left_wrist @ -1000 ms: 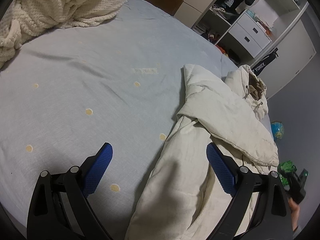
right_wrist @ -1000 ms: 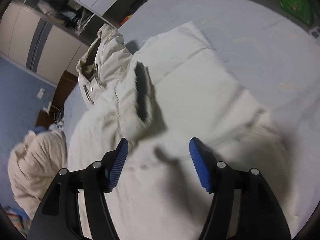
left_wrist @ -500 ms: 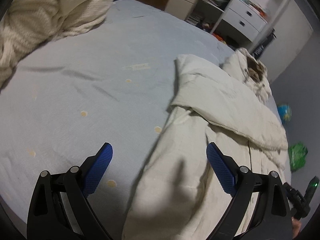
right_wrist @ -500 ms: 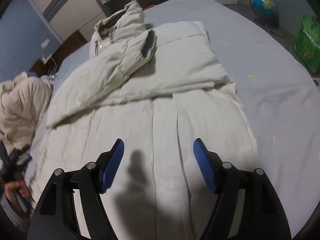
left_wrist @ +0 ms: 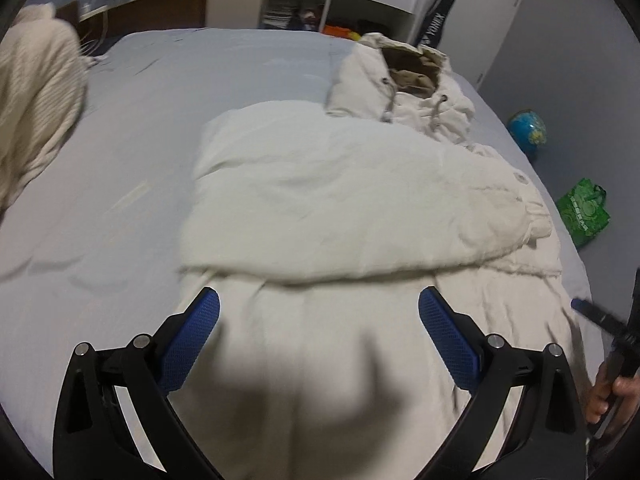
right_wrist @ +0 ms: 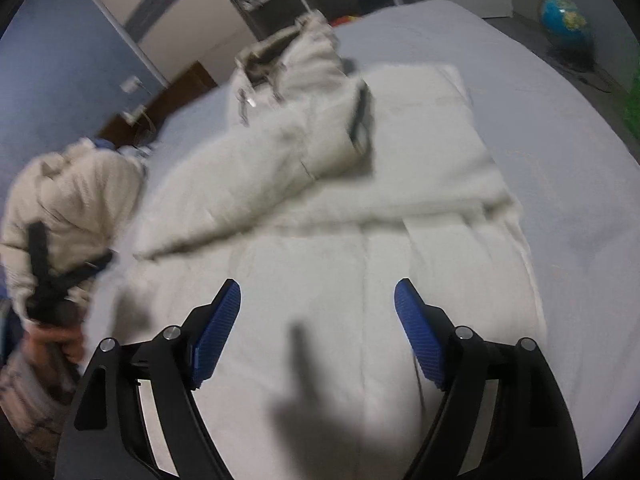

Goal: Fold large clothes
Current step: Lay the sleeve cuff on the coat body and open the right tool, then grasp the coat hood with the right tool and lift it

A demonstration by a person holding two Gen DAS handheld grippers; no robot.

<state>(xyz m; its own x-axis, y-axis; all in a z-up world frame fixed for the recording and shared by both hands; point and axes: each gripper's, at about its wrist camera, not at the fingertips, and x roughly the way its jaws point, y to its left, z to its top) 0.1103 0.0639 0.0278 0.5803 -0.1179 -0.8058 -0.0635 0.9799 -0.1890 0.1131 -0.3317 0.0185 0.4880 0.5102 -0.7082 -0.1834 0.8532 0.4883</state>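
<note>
Both tongs had swung from the coat's flanks to face its lower half squarely, and the sleeves lay crossed over the chest; by that layout, the sleeve folds looked complete and the hem fold remained. Left tongs (left_wrist: 319, 330) were spread nearly to their widest and opening, gripping nothing, with the coat (left_wrist: 360, 208) below them but untouched. Right tongs (right_wrist: 317, 318) were likewise opening and empty above the same fabric. In the left wrist view the coat occupied the bed (left_wrist: 120, 160) from centre toward 3 o'clock, its hood (left_wrist: 412, 80) at 1 o'clock. A knitted blanket (left_wrist: 36, 100) lay at 10 o'clock.
</note>
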